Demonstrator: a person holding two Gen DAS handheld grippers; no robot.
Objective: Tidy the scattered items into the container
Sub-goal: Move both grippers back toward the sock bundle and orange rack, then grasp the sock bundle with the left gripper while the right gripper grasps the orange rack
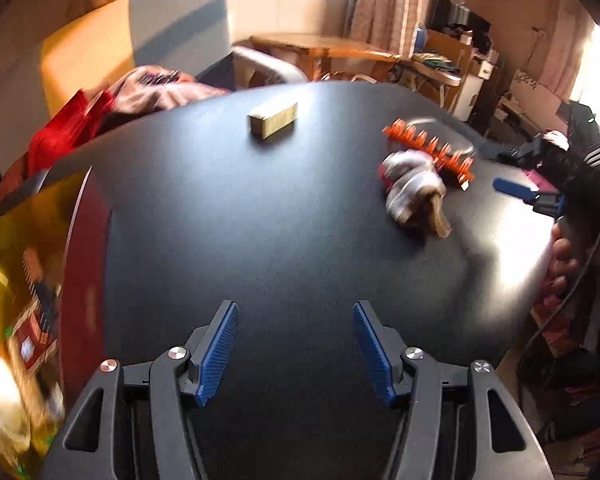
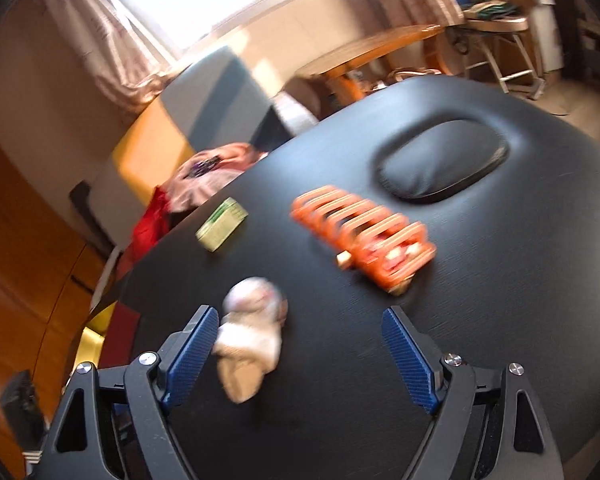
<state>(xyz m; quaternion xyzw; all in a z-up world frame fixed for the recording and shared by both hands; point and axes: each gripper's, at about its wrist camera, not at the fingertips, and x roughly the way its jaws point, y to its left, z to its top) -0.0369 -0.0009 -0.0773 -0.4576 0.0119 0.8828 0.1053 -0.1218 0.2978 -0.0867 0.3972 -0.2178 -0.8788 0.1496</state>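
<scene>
At the far left of the left wrist view, a yellow and red container (image 1: 40, 264) sits just off the edge of the black worktop (image 1: 284, 216), its contents too blurred to make out. The left gripper (image 1: 296, 350) hovers over bare worktop with its jaws spread wide and nothing between them. Farther back on the surface lies a small yellowish box (image 1: 273, 119), well apart from the other things. To the right of it a rolled-up sock bundle (image 1: 414, 186) in grey and beige lies touching, or just beside, an orange toothed rack (image 1: 430, 146); the blur hides which. At the right edge, the right gripper (image 1: 514, 189) reaches in over the worktop, with a hand (image 1: 566, 256) below it. In the right wrist view the same box (image 2: 222, 229) sits at the left near the worktop's edge, the sock bundle (image 2: 252, 332) lies just inside the left finger (image 2: 192, 356) of the right gripper (image 2: 298, 356), and the jaws stand wide open, gripping nothing. The orange rack (image 2: 364, 240) lies beyond, right of the bundle and apart from it, and behind the rack a padded oval recess (image 2: 440, 164) is set into the worktop (image 2: 520, 280).
</scene>
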